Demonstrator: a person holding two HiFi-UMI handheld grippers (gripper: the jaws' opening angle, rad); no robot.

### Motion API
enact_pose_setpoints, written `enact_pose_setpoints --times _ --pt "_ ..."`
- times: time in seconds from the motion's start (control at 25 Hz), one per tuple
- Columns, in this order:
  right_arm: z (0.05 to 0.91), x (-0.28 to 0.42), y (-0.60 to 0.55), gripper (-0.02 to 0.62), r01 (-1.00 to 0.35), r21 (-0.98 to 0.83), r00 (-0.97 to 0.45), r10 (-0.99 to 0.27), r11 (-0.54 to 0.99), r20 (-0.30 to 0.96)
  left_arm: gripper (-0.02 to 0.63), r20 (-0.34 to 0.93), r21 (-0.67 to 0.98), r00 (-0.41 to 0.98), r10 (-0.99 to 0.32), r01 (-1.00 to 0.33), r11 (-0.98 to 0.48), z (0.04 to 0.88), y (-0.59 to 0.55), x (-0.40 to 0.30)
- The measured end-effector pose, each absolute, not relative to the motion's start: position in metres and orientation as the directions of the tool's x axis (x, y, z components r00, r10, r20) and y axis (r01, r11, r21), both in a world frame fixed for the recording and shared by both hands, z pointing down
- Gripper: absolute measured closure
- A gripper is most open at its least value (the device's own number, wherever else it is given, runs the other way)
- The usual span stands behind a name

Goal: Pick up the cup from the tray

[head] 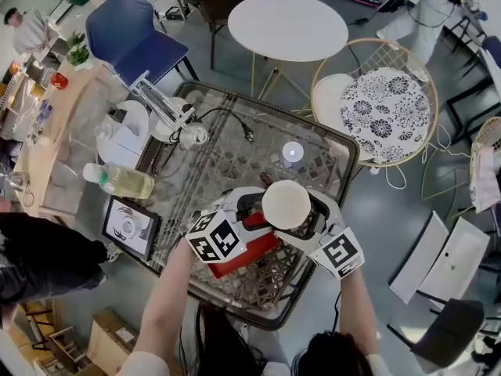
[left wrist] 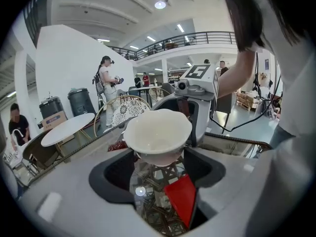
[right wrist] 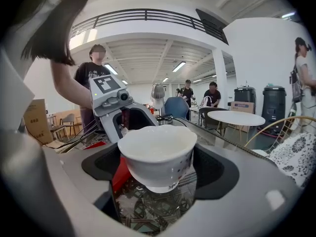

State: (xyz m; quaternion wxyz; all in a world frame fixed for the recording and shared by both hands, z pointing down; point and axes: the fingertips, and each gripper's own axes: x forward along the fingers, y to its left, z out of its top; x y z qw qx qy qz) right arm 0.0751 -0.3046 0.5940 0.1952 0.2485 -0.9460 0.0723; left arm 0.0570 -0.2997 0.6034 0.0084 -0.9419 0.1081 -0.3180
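A white cup (head: 286, 204) with a wavy rim hangs upright above the red tray (head: 244, 258), between my two grippers, which face each other. From the left, the left gripper (head: 268, 210) closes on the cup's lower bowl (left wrist: 158, 138), one jaw on each side. From the right, the right gripper (head: 307, 215) closes on the same cup (right wrist: 158, 154) at its sides. The cup is empty. The tray shows as a red patch below the jaws (left wrist: 182, 196) and to the left under the cup (right wrist: 120, 174).
The tray lies on a glass-topped wicker table (head: 235, 159). A plastic bottle (head: 125, 181), a tablet (head: 131, 227), white appliances (head: 129, 131) and a small round light (head: 293, 152) sit on it. Beyond stand a white round table (head: 287, 26), a blue chair (head: 133, 37) and a patterned chair (head: 383, 112).
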Motion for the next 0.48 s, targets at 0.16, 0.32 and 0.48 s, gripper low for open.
enact_pose_setpoints --times 0.16,0.32,0.48 --pt "0.601 0.081 -0.307 0.117 -0.502 -0.048 -0.799 -0.442 0.863 0.408 0.296 0.599 -0.087 0.772 -0.211 -0.198 -0.976 0.610 -0.303 0.062" --pt "0.613 0.085 -0.308 0.117 -0.512 -0.078 -0.796 -0.438 0.855 0.419 0.296 0.609 -0.083 0.766 -0.204 -0.195 -0.977 0.615 -0.304 0.063" --pt "0.618 0.085 -0.310 0.118 -0.510 -0.090 -0.801 -0.433 0.856 0.413 0.294 0.620 -0.090 0.756 -0.210 -0.197 -0.976 0.620 -0.306 0.064"
